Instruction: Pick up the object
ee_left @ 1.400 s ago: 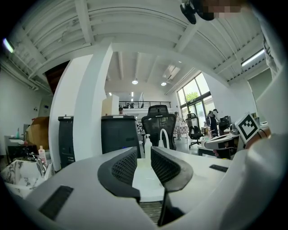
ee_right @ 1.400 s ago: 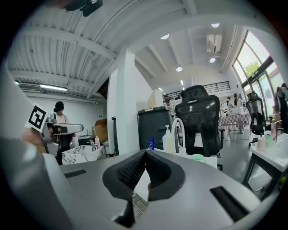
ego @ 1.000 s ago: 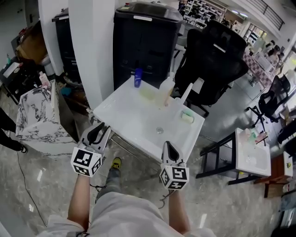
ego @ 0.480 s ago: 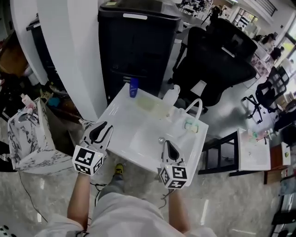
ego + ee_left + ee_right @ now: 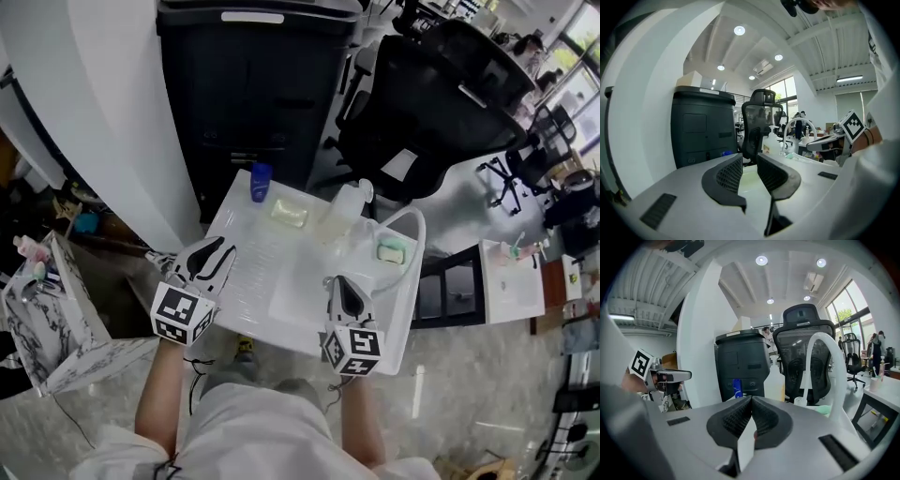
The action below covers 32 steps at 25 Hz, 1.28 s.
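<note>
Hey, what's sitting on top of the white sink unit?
A blue bottle, a pale yellow bar, a clear pump bottle, an arched white faucet and a green item. The right gripper covers part of the basin.
</note>
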### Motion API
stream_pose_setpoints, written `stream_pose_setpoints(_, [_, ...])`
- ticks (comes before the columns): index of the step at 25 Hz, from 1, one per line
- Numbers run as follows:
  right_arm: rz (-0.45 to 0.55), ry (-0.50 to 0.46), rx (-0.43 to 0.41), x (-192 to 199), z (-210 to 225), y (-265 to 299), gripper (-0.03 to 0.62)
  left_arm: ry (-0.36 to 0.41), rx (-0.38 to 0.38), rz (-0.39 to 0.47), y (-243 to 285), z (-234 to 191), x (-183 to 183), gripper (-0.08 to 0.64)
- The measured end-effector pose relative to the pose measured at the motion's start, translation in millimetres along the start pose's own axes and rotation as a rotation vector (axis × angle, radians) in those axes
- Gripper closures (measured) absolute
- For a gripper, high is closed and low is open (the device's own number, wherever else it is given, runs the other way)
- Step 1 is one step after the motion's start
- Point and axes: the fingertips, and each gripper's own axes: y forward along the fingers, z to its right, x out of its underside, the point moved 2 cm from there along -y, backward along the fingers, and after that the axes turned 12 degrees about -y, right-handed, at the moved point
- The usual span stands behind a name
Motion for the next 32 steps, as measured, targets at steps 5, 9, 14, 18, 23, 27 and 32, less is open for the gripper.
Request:
stream_pose_setpoints(5, [-0.030,0.021,0.031,8.8,3.2,24.4,0.584,0.041,0.070,-0.062,34.8,-8.7,10.8,0.468])
stream_pose_setpoints(9, [-0.050,0.037,0.037,15.9,4.6,39.5,0.584,0.082,0.107,-0.115,56.2,-11.1,23.1,0.468])
stream_pose_setpoints(14, [-0.060,0.059,0.035,22.9,10.5,58.9,0.583,0.161,0.143,-0.177,79.3,-8.6,34.2,0.468])
stream_pose_setpoints(18, [-0.081,0.083,0.025,36.2,16.5,75.2,0.584,0.253,0.161,-0.237,102.7,-8.5,45.2,0.468])
stream_pose_setpoints(23, [-0.114,0.124,0.006,56.2,25.8,99.4,0.584,0.331,0.174,-0.311,135.5,-10.3,59.1,0.468])
stream_pose_setpoints(27, [-0.141,0.151,-0.009,71.8,28.5,112.7,0.584,0.420,0.207,-0.393,158.6,-10.9,77.4,0.462])
stream_pose_setpoints(32, [-0.164,0.184,-0.014,86.8,35.9,127.7,0.583,0.534,0.246,-0.473,193.0,-9.6,100.8,0.449])
